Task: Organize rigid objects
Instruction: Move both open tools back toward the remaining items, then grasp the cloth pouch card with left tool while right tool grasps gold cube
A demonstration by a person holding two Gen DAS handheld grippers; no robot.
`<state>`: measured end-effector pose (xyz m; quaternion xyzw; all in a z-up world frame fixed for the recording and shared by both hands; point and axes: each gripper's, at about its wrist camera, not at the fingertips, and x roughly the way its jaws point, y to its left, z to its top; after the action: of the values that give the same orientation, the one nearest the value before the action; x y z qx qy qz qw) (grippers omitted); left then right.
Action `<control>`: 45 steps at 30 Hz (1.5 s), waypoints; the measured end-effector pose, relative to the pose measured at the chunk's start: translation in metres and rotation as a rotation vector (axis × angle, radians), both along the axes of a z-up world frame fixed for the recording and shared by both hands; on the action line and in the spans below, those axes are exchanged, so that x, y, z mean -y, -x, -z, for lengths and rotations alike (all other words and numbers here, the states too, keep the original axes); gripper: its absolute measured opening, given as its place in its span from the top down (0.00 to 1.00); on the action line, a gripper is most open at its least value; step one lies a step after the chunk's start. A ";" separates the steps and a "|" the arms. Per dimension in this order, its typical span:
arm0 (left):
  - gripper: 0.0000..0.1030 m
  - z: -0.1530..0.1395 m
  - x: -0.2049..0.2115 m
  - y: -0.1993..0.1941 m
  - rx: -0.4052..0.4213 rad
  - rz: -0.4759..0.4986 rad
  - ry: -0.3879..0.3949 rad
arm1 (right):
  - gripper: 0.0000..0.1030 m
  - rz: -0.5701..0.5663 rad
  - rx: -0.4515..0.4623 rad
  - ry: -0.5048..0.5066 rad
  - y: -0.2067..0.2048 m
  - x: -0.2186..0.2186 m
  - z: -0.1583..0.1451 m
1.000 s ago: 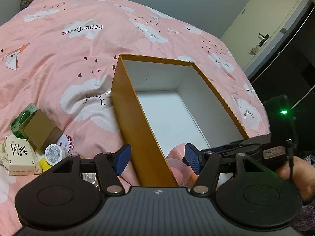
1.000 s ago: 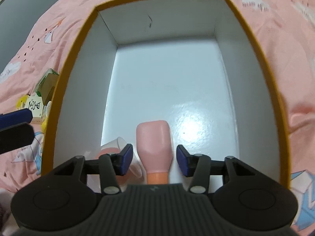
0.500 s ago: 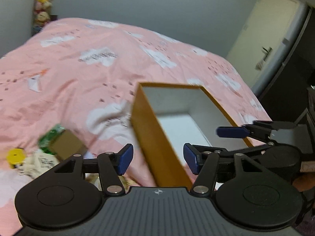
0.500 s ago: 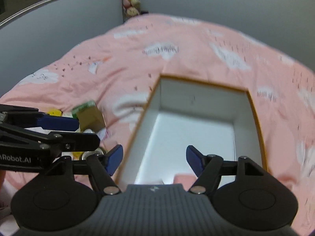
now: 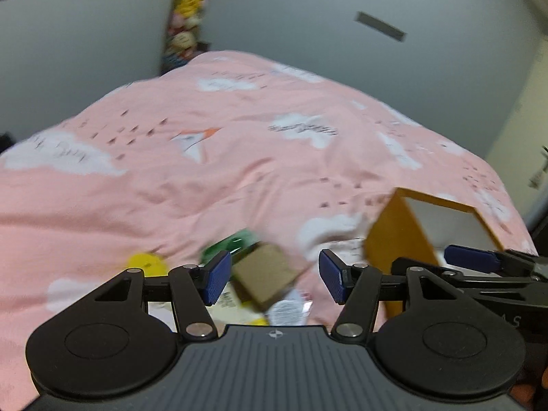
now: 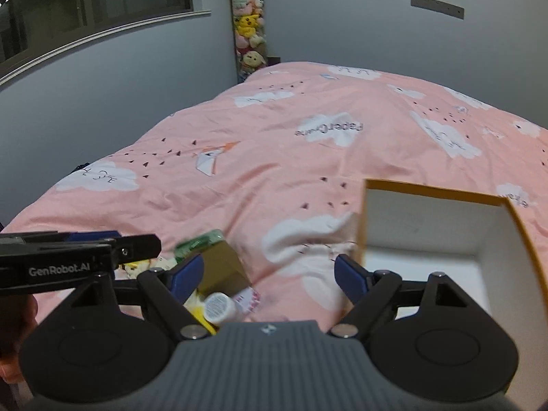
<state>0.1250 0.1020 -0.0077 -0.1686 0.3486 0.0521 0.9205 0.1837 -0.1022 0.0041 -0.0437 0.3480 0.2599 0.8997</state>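
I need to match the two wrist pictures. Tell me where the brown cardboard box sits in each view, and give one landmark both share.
Left wrist view: the brown cardboard box is at lower centre, seen between the left gripper's open fingers.
Right wrist view: it sits lower left of centre, just right of the right gripper's left finger.
Shared landmark: the orange open box, to its right in both.

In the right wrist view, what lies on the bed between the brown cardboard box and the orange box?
Only bare pink bedspread lies between the brown cardboard box and the orange box, per the right wrist view.
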 end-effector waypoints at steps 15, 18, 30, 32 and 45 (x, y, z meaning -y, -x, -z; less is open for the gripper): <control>0.36 0.053 -0.044 0.002 -0.110 -0.032 0.120 | 0.29 0.006 -0.063 0.045 -0.015 -0.044 0.070; 0.37 0.055 -0.044 -0.003 -0.130 -0.032 0.086 | 0.33 -0.008 -0.095 0.058 -0.021 -0.048 0.080; 0.30 0.085 -0.051 -0.019 -0.286 -0.102 0.091 | 0.34 -0.105 -0.078 0.124 -0.032 -0.076 0.095; 0.31 0.093 -0.050 -0.025 -0.293 -0.091 0.099 | 0.35 -0.108 -0.081 0.133 -0.034 -0.077 0.098; 0.55 0.098 -0.038 -0.039 -0.228 -0.062 0.095 | 0.37 -0.185 -0.053 0.200 -0.036 -0.089 0.112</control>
<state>0.1641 0.1397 -0.1058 -0.2157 0.4476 0.0830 0.8639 0.2199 -0.0134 -0.1076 -0.1582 0.3903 0.3070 0.8534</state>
